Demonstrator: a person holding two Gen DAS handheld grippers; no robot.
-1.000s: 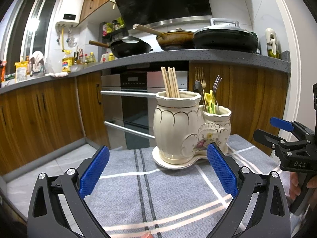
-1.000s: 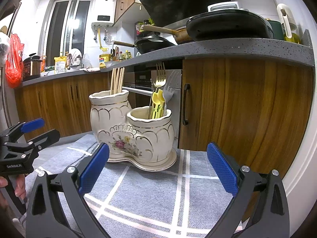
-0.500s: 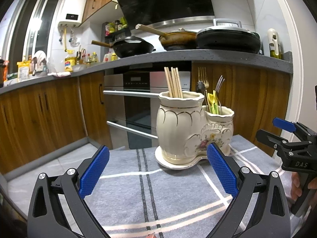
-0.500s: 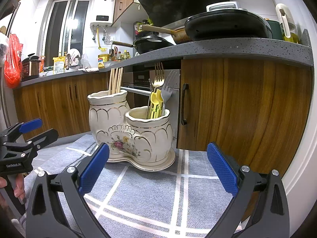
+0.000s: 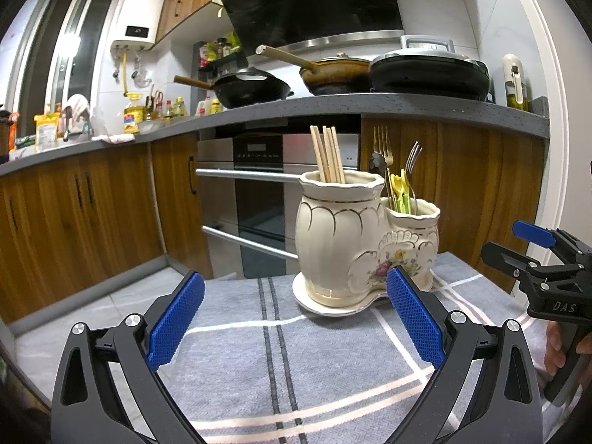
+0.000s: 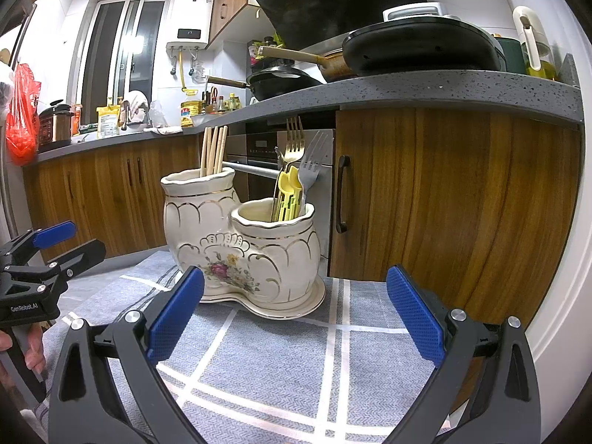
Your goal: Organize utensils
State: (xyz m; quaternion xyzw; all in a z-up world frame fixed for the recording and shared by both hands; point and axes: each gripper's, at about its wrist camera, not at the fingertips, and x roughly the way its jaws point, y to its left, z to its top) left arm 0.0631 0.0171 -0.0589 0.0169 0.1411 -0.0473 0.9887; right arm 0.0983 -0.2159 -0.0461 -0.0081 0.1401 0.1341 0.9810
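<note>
A cream ceramic double holder (image 5: 344,236) stands on its saucer on a grey checked cloth (image 5: 259,355); it also shows in the right wrist view (image 6: 236,248). The taller pot holds wooden chopsticks (image 5: 327,153). The shorter pot holds forks (image 6: 296,151) and yellow-green plastic utensils (image 6: 288,194). My left gripper (image 5: 294,320) is open and empty, in front of the holder. My right gripper (image 6: 294,320) is open and empty, in front of the shorter pot. Each gripper shows at the edge of the other's view.
Wooden cabinets (image 6: 455,199) and a built-in oven (image 5: 266,192) stand behind the holder under a grey countertop (image 5: 407,105). Pans (image 5: 251,90) sit on the counter. The cloth's left edge drops to the floor (image 5: 96,296).
The left wrist view has shifted a little, so the holder sits slightly further right and higher. Both grippers stay open and empty.
</note>
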